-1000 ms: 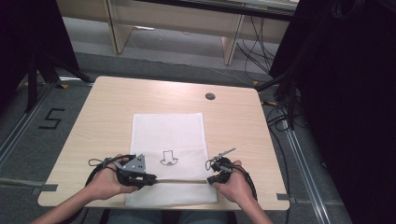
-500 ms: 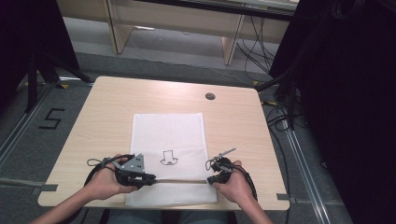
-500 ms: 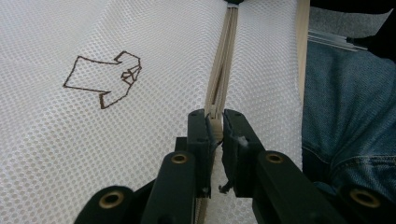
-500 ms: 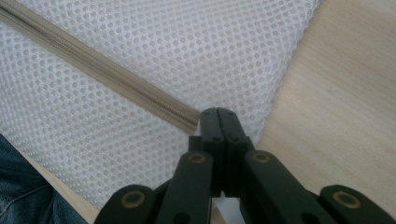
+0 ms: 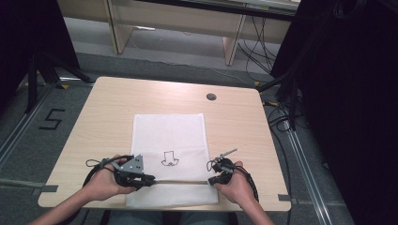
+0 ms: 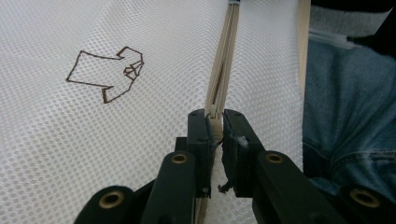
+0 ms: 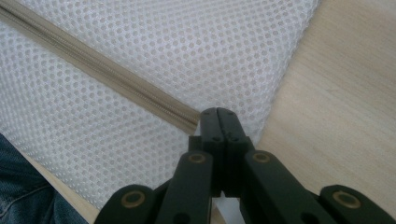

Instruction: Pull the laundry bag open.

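— See anything shift on that mesh bag [image 5: 170, 140] just now?
— No. Nothing differs from a second ago: no move, no change in either grip.

White mesh bag [image 5: 170, 140] lies flat on the table [image 5: 117, 101], little shirt drawing [image 5: 169, 159] on it. Left gripper [image 5: 149, 179] and right gripper [image 5: 212, 180] sit at opposite ends of its zipper [image 5: 180, 181], near the front edge.

The high view looks forward and down on the light wooden table [image 5: 141, 98]; both gripper views look closely along the beige zipper [image 6: 223, 70] of the white mesh bag [image 5: 170, 133]
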A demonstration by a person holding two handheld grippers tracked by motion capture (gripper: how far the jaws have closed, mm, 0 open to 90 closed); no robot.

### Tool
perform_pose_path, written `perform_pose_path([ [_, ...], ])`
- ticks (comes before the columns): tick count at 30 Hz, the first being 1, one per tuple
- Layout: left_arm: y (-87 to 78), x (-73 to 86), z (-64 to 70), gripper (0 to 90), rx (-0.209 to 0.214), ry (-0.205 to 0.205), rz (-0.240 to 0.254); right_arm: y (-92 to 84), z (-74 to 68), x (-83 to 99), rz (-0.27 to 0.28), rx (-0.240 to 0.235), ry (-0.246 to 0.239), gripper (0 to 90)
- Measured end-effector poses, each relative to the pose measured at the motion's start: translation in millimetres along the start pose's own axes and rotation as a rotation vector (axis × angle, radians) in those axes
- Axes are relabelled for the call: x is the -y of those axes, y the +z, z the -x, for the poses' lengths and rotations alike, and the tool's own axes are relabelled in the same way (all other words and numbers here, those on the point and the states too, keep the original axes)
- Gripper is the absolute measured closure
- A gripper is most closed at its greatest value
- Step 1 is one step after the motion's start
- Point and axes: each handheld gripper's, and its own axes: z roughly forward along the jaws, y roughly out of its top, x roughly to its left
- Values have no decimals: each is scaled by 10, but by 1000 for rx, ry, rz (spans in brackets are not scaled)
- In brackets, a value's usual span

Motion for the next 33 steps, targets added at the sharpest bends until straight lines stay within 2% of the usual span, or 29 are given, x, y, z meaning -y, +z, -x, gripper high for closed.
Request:
perform_pose_path([
  [3, -11, 5, -11, 812, -1, 14, -6, 2, 1, -2, 2, 1, -6, 900],
  [4, -7, 5, 3, 813, -4, 5, -3, 1, 1, -2, 2, 0, -4, 900],
  [5, -17, 8, -15, 812, -6, 18, -9, 4, 3, -2, 1, -5, -2, 900],
  [6, -17, 12, -7, 812, -2, 1, -3, 12, 2, 2, 12, -7, 0, 900],
  [8, -18, 22, -11, 813, 2, -7, 10, 1, 1, 0, 2, 0, -4, 900],
  [9, -28, 23, -14, 813, -6, 5, -5, 1, 2, 0, 2, 0, -4, 900],
  [11, -23, 32, -10, 813, 0, -11, 7, 4, 5, 0, 2, -7, -4, 900],
  [12, -27, 33, -15, 813, -7, 6, -9, 4, 5, 0, 2, -6, -3, 900],
  [13, -27, 33, -15, 813, -7, 6, -9, 4, 5, 0, 2, -6, -3, 900],
  [14, -26, 35, -10, 813, -3, -7, -1, 2, 1, 0, -2, -7, 2, 900],
  [17, -29, 42, -8, 812, 1, -10, 3, -1, -1, 0, -1, 0, 1, 900],
  [21, -31, 48, -17, 812, -1, -3, -9, 1, -1, 2, -1, -7, 2, 900],
  [22, -35, 47, -27, 812, 0, 12, -13, -1, 1, 2, 0, -1, 0, 900],
  [24, -37, 49, -25, 813, 0, 6, -13, 2, 3, 2, 0, -6, 1, 900],
  [26, -31, 52, -15, 813, 5, -4, -5, -3, -19, 7, 0, -8, 25, 900],
  [27, -32, 54, -17, 813, 7, -1, -8, 2, 4, 4, 5, -7, -3, 900],
  [28, -27, 56, -9, 813, 10, -10, 1, -1, 0, 3, 4, -6, -1, 900],
  [30, -47, 64, -19, 812, -1, 1, -13, 0, 2, 3, 5, -7, 2, 900],
  [33, -67, 95, -32, 812, -4, -21, -3, -2, 3, 4, 5, -9, 4, 900],
])
